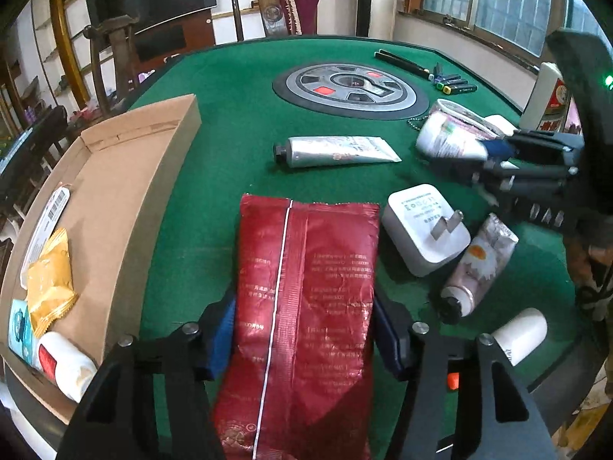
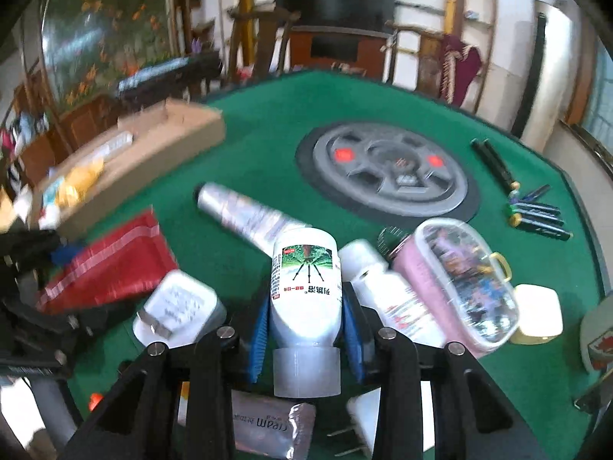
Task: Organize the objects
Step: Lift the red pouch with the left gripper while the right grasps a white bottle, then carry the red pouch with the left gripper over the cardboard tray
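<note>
Our left claw (image 1: 302, 349) clasps the red pouch (image 1: 306, 287), its long axis running toward the table's centre; the cardboard box (image 1: 115, 199) lies along the left edge. Our right claw (image 2: 306, 326) clamps the white bottle (image 2: 306, 287).

Red pouch (image 1: 306, 306) runs off the bottom edge.

Two white chargers (image 1: 425, 230), three tubes (image 1: 337, 150), one red pouch (image 1: 306, 306), one cardboard box (image 1: 126, 199).

My green felt table (image 1: 237, 122) carries a cardboard tray (image 1: 126, 199), silver tube (image 1: 337, 149), white charger (image 1: 425, 230), floral tube (image 1: 479, 264) and markers (image 1: 456, 85).
</note>
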`<act>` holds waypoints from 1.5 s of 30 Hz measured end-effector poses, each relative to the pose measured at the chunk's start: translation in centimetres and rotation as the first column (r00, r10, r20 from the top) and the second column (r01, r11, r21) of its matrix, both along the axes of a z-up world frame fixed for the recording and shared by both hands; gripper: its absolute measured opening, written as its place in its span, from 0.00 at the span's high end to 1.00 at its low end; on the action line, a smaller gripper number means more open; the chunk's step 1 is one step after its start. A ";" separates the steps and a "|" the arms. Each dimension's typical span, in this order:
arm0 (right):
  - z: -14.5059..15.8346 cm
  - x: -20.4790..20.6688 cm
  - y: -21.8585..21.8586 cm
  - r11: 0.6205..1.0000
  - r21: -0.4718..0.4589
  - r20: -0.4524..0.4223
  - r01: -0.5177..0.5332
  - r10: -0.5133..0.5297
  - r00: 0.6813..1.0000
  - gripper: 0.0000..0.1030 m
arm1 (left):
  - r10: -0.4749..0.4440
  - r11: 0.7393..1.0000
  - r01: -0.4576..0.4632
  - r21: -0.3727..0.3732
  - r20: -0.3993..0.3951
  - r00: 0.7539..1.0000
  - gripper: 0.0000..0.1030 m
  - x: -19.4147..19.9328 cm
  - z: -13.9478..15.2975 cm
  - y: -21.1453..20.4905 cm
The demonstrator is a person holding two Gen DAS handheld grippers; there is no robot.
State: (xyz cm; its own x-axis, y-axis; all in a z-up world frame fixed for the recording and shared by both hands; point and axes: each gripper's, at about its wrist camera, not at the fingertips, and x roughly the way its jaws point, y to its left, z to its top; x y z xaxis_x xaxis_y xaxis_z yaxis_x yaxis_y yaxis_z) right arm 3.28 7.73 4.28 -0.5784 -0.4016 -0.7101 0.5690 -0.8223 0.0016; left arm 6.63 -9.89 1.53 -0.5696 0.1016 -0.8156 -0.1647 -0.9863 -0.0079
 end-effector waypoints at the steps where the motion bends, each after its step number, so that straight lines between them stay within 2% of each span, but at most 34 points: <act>1: 0.2 0.0 0.2 1.000 -0.012 -0.007 0.009 -0.009 1.000 0.64 | -0.002 1.000 0.002 0.010 0.002 1.000 0.43 -0.1 0.1 0.0; 4: 0.3 -0.2 0.9 0.998 -0.040 0.000 0.041 -0.041 0.999 0.64 | 0.000 0.999 0.000 0.045 -0.005 1.000 0.44 -0.1 0.5 0.0; 9: 0.5 -0.4 1.7 0.993 -0.091 0.028 0.071 -0.069 0.997 0.64 | 0.030 0.992 -0.022 0.124 -0.061 0.998 0.44 0.2 1.3 -0.5; 13: 0.8 -0.3 2.0 0.988 -0.130 0.040 0.078 -0.073 0.997 0.64 | 0.050 0.988 -0.037 0.150 -0.084 0.995 0.44 0.1 1.8 -0.9; 17: 1.7 -0.1 2.7 0.971 -0.232 0.065 0.064 -0.051 0.997 0.64 | 0.068 0.986 -0.050 0.159 -0.111 0.992 0.44 0.2 3.1 -1.2; 20: 2.1 0.2 2.9 0.961 -0.271 0.065 0.053 -0.037 0.997 0.64 | 0.079 0.984 -0.055 0.171 -0.139 0.987 0.44 0.7 4.1 -1.6; 34: 1.6 0.8 2.1 0.970 -0.239 0.058 0.036 -0.022 0.998 0.64 | 0.165 0.974 -0.129 0.186 -0.194 0.967 0.44 2.8 6.2 -5.4; 39: 1.2 0.7 1.9 0.973 -0.228 0.069 0.029 -0.014 0.998 0.64 | 0.219 0.961 -0.174 0.216 -0.206 0.954 0.44 4.0 7.3 -7.7; 45: 1.2 0.8 1.8 0.973 -0.229 0.071 0.021 -0.005 0.997 0.64 | 0.289 0.947 -0.243 0.208 -0.235 0.928 0.44 5.9 9.0 -11.0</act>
State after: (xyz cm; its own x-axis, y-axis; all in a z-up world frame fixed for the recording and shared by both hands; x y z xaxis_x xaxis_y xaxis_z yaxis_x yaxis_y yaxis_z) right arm 4.13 9.56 5.44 -0.5372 -0.5513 -0.6384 0.5500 -0.8027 0.2304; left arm 12.55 -20.94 10.56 -0.7839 0.0424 -0.6194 0.0844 -0.9811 -0.1740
